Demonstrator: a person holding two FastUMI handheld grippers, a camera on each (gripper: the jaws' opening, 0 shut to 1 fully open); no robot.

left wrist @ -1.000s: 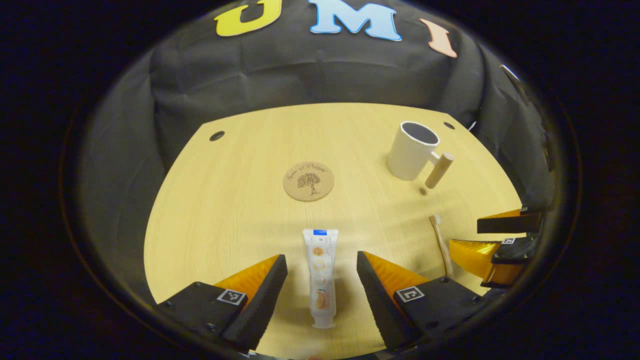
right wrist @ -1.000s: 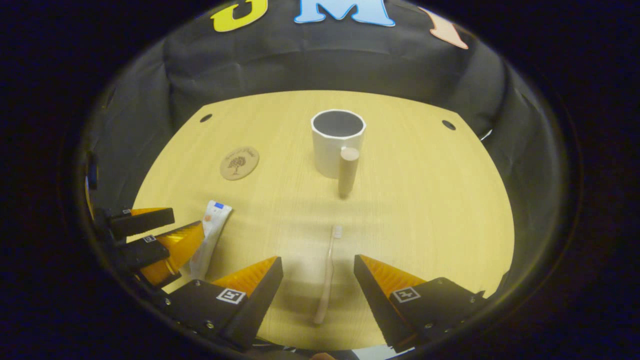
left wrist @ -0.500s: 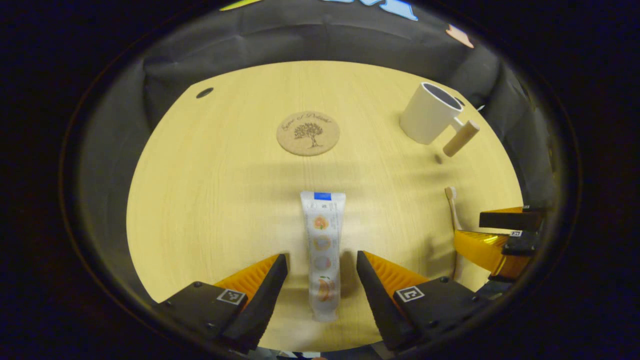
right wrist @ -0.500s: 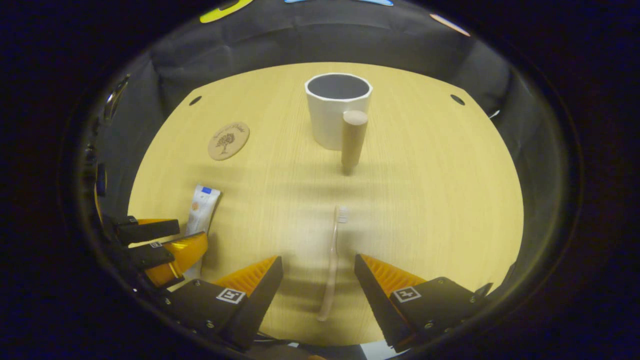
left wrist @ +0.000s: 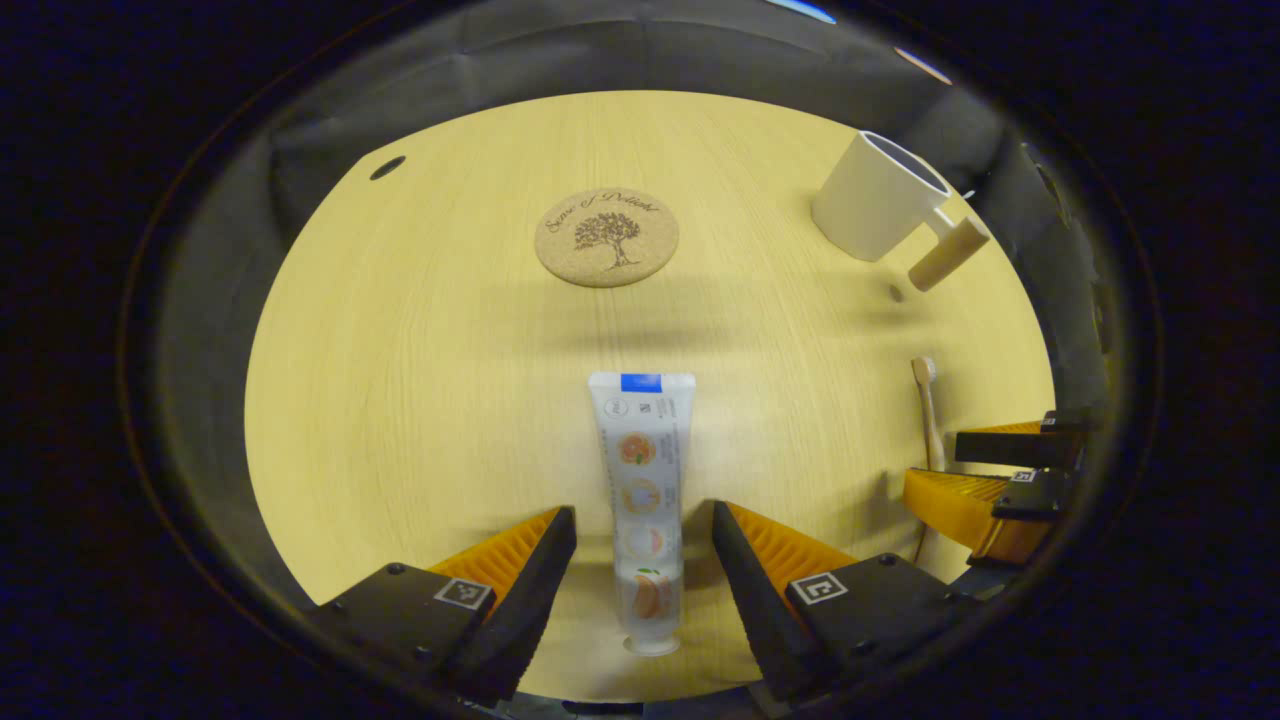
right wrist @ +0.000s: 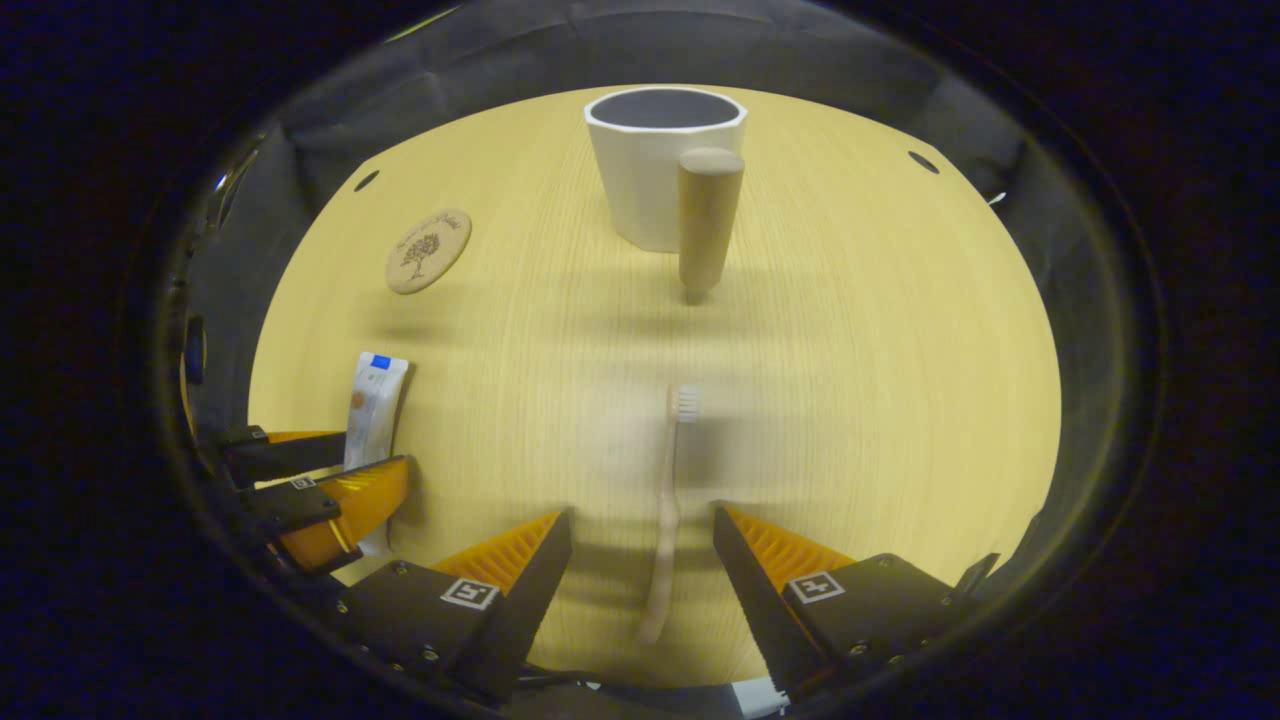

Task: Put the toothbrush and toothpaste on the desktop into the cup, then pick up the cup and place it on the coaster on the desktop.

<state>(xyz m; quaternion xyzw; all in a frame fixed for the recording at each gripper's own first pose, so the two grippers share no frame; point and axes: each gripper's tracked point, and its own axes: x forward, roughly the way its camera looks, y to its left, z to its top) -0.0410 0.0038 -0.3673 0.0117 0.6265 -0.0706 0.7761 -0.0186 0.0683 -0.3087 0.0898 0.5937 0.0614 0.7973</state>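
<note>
Left tongs wide, straddling the toothpaste lying flat nr the desk's front edge; coaster sits mid-desk beyond. Right tongs also wide, either side of the toothbrush handle, cup upright twd the back edge. Risk: thin brush lies flat, so closing too high could miss it or skid it; the tube could squirt fwd if pinched off-centre.

You get a dim, warm-lit desk with soft shadows, strong fisheye bending at the edges, and slight motion blur on the toothbrush.
</note>
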